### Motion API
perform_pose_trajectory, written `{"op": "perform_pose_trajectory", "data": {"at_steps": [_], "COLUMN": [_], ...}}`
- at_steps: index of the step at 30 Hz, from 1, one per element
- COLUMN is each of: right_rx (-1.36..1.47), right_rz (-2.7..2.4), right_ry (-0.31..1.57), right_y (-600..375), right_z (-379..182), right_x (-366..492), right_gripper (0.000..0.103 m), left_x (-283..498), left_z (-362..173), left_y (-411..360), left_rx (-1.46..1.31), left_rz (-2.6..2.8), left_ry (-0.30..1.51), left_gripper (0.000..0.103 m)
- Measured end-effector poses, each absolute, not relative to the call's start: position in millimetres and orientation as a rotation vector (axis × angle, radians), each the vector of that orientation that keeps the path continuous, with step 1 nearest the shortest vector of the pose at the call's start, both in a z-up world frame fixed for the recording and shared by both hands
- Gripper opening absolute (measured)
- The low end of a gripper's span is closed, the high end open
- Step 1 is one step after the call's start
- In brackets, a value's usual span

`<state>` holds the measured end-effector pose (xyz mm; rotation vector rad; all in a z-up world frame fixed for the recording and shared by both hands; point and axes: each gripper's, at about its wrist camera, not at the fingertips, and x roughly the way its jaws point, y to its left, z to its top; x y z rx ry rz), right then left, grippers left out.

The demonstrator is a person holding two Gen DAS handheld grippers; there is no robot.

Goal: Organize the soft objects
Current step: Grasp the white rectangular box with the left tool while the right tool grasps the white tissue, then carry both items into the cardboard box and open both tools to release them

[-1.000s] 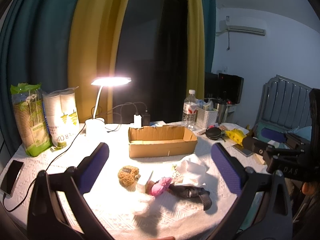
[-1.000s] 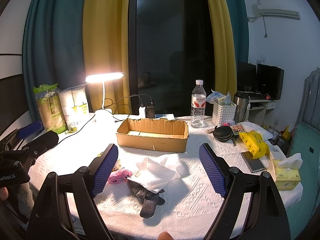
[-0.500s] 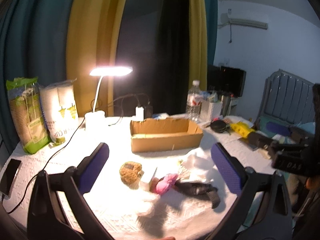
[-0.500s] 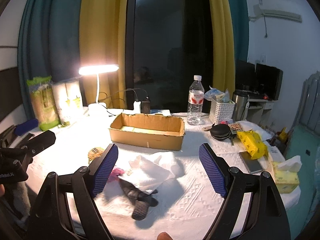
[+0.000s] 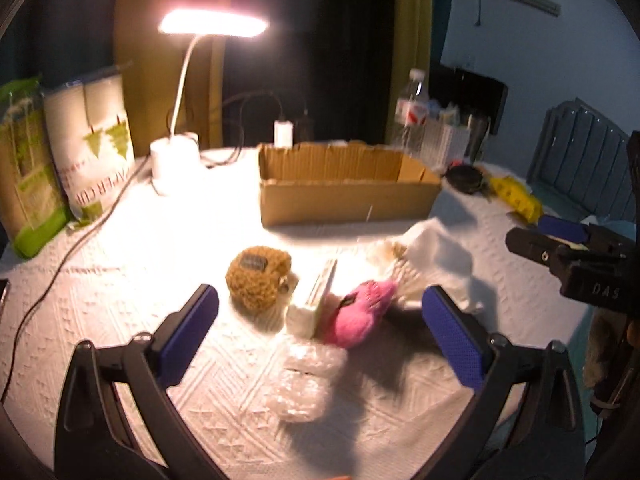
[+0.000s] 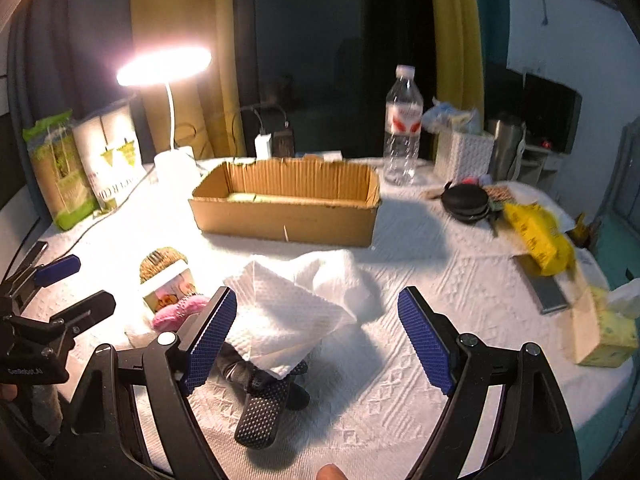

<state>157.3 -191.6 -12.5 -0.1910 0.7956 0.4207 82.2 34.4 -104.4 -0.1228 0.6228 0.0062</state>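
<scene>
A pile of soft objects lies on the white tablecloth: a brown fuzzy ball [image 5: 258, 276], a pink plush [image 5: 360, 314], a small white box [image 5: 314, 308], crumpled clear plastic [image 5: 306, 380], a white cloth [image 6: 296, 304] and a dark sock [image 6: 262, 400]. An open cardboard box [image 6: 286, 204] stands behind them. My left gripper [image 5: 320, 336] is open, low over the pink plush and white box. My right gripper [image 6: 316, 338] is open, just above the white cloth. Both are empty.
A lit desk lamp [image 5: 176, 152], paper cup packs [image 5: 92, 140] and a green pack [image 5: 24, 168] stand at back left. A water bottle [image 6: 402, 124], white basket [image 6: 462, 152], black case [image 6: 466, 200], yellow packet [image 6: 538, 236] and tissue box [image 6: 604, 332] fill the right side.
Both grippers have moved forward and down toward the pile, which now looms larger. Both stay open. The objects on the table have not moved.
</scene>
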Motion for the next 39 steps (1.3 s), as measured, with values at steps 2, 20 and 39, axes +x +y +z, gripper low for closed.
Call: {"op": "perform_pose_trajectory", "data": {"at_steps": [2,20,39], "right_rx": [-0.196,-0.062,-0.047], "right_rz": [0.426,0.512,0.585], "right_ry": [0.821,1.021,0.944], "right_y": [-189,-188,-189], "right_z": [-22,-84,-54], "right_x": [165,201,199], "right_gripper": [0.086,0.077,0.011], "left_x": [91,150,146], "left_z": [-113,-151,-131], "left_y": [36,34,35], "left_rx": [-0.125,-0.059,-0.113], "left_rz": [0.012,-0.044,-0.119], "left_ry": [0.65,0.782,0.761], "left_gripper": [0.102,0.074,0.027]}}
